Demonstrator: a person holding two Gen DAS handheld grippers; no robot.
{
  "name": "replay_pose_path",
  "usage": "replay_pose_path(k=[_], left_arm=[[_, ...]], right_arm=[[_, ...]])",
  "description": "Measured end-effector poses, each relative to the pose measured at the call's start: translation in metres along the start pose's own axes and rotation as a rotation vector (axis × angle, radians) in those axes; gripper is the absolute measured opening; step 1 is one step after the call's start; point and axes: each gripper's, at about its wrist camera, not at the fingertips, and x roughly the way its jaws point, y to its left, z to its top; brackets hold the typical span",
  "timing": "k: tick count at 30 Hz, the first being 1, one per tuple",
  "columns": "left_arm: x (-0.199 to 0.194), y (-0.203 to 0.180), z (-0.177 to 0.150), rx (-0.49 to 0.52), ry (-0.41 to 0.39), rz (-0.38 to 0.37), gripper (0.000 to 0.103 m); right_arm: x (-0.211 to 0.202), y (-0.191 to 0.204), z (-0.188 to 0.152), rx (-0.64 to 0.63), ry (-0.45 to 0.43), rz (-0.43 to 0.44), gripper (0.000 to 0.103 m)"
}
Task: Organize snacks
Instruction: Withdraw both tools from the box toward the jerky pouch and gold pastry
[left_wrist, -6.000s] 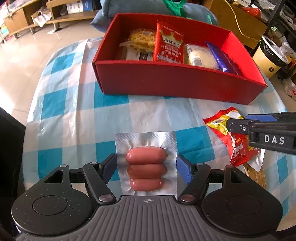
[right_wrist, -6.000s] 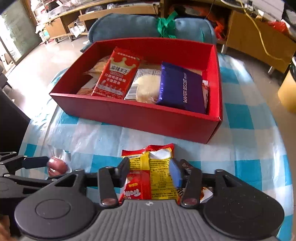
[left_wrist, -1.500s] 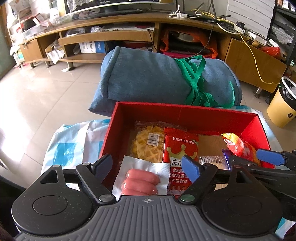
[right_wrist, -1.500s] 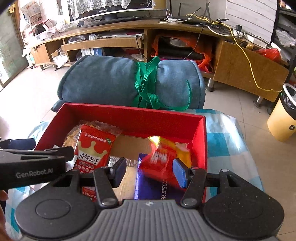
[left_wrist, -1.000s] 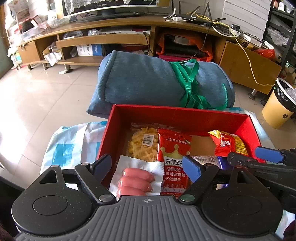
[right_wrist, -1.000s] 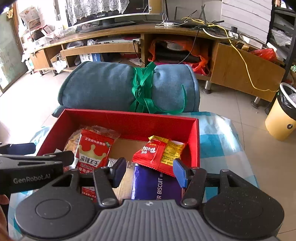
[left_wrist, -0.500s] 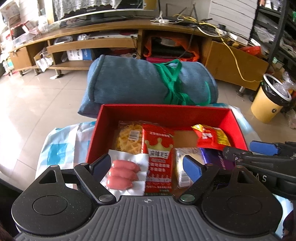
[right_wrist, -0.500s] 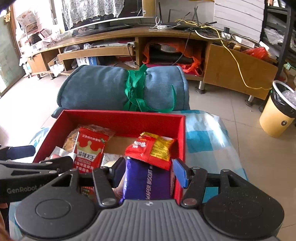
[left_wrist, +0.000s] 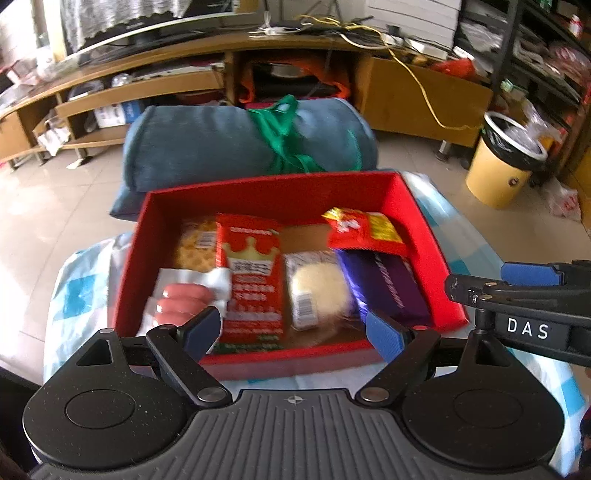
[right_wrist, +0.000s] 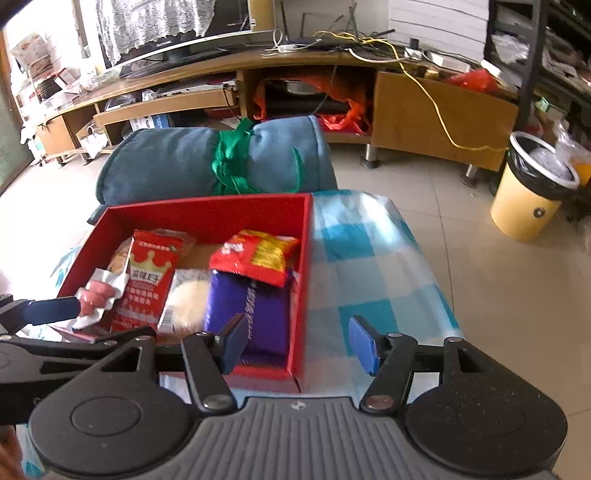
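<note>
Left wrist view: left gripper (left_wrist: 295, 330) fingers (left_wrist: 201, 328) spread wide, nothing between them, held above the near wall of the red box (left_wrist: 421, 214). In the box: sausage pack (left_wrist: 177, 301), three pink links in a silver-white sleeve, against the left wall just ahead of the left finger; red crown packet (left_wrist: 253, 278) beside it; pale round cake in clear wrap (left_wrist: 317, 291); purple wafer bar (left_wrist: 384, 286); red-and-yellow snack bag (left_wrist: 364, 230) lying across the wafer's far end. Right gripper (left_wrist: 517, 288) enters from the right, level with the box's right wall. Right wrist view: right gripper (right_wrist: 297, 341) fingers (right_wrist: 364, 349) also wide and empty, straddling the box's right wall (right_wrist: 304, 258); snack bag (right_wrist: 256, 256) and wafer bar (right_wrist: 255, 314) lie ahead of the left finger, checked cloth (right_wrist: 369, 258) ahead of the right one. Against 6 s ago: sausages and snack bag were on the cloth between the fingers, now both in the box; both grippers released and drawn back
</note>
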Motion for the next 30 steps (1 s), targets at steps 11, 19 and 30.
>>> replay_pose_path(k=[11,19,30], left_arm=[[0.010,-0.036,-0.029,0.066,0.093,-0.086,0.091],[0.029,-0.075,-0.050,0.092,0.197,-0.150,0.091],[0.045,-0.092,-0.079,0.152,0.269,-0.103,0.075]], right_arm=[[-0.032,-0.030,-0.037,0.046,0.027,-0.039,0.056],[-0.052,-0.049,-0.053,0.075,0.017,-0.018,0.059],[-0.060,-0.054,-0.053,0.075,-0.005,0.023,0.059]])
